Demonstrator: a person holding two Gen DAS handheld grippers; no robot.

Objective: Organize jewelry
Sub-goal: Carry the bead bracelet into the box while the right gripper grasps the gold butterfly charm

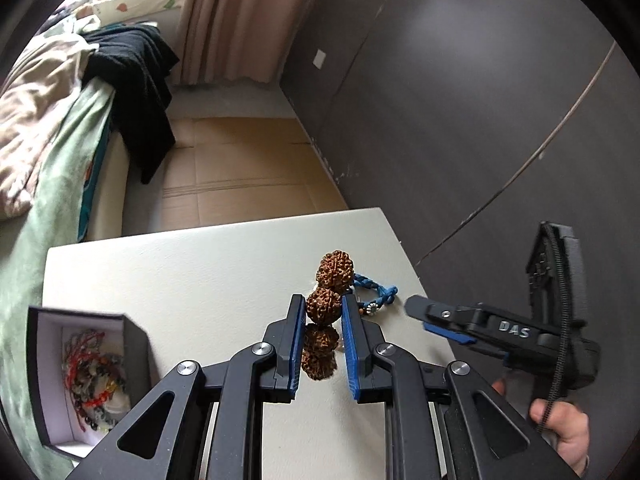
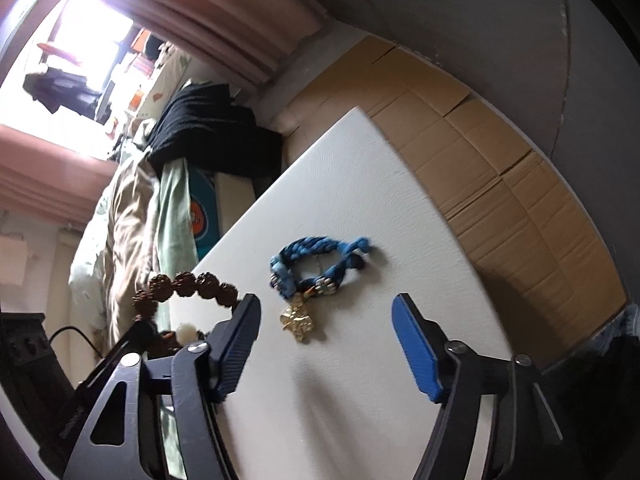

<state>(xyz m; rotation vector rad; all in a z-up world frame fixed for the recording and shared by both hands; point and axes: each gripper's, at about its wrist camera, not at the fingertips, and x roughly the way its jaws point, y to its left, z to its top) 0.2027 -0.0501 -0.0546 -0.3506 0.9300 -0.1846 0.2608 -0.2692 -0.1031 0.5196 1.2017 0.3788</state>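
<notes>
Left wrist view
left tongs [image 1: 323, 340]: pinched nearly closed on the brown seed-bead bracelet [image 1: 326, 312], pads on one bead mid-strand; the rest hangs below, off the surface [image 1: 180, 276].
why: likely a mid-strand pinch so the loop stays draped for carrying to the jewelry box [image 1: 86, 376].
jewelry box: open, at the surface's left edge, left of the bracelet; already holds a tangle of red and beaded pieces.
blue braided bracelet [image 1: 376, 294]: flat on the surface just right of the seed beads, near the surface's right edge.
right tongs [image 1: 432, 316]: right of the blue bracelet, tips aimed at it.

Right wrist view
right tongs [image 2: 326, 344]: part open, gripping nothing; blue braided bracelet [image 2: 320, 268] lies ahead of the tips, untouched.
charm [image 2: 298, 322]: gold, attached to the blue bracelet's near side, closest to the tongs.
seed-bead bracelet [image 2: 184, 284]: left of the blue one, hanging from the left tongs.
room: bare surface [image 2: 340, 400] all around the blue bracelet; far edge close behind it, so a push could slide it off.
</notes>
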